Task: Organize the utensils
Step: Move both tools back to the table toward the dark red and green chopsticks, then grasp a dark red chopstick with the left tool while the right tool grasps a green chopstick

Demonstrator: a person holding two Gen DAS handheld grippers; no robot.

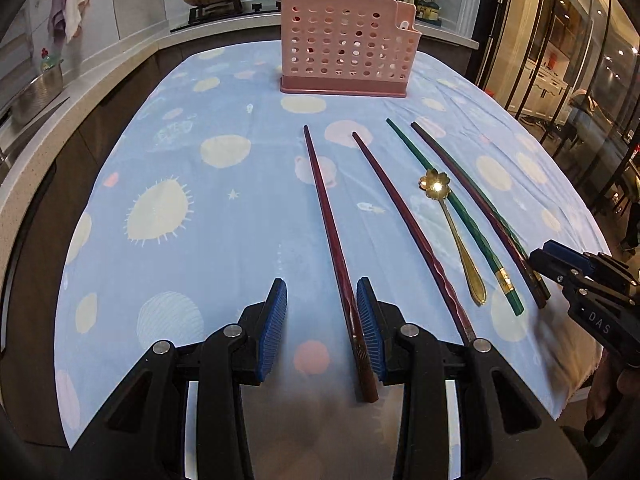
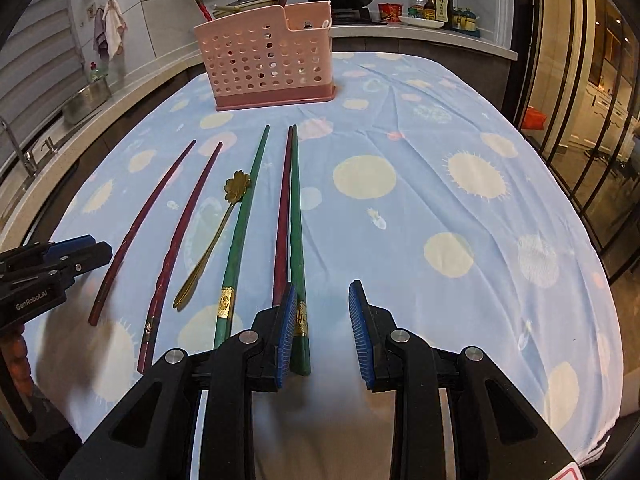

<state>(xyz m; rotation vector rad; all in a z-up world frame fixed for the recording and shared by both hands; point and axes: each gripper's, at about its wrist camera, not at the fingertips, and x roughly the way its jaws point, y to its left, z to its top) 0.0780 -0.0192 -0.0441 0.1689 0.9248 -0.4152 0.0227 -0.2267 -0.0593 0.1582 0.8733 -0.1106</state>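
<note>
Left wrist view: the left gripper (image 1: 322, 328) hangs with its fingers (image 1: 276, 316) spread wide and holding nothing, a dark red chopstick (image 1: 328, 232) lying just inside the right pad, probably lined up for a pinch. The right gripper (image 2: 322, 330) is likewise wide apart and empty beside a green chopstick (image 2: 296, 216). The pink holder (image 1: 344, 48) (already keeping some utensils) stands far across the table (image 1: 224, 240).

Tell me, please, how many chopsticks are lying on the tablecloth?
5. Leftmost red chopstick, second red chopstick beside it, green chopstick right of the gold spoon, third red chopstick and outer green chopstick side by side at the right tool. Others stand in the holder.
</note>
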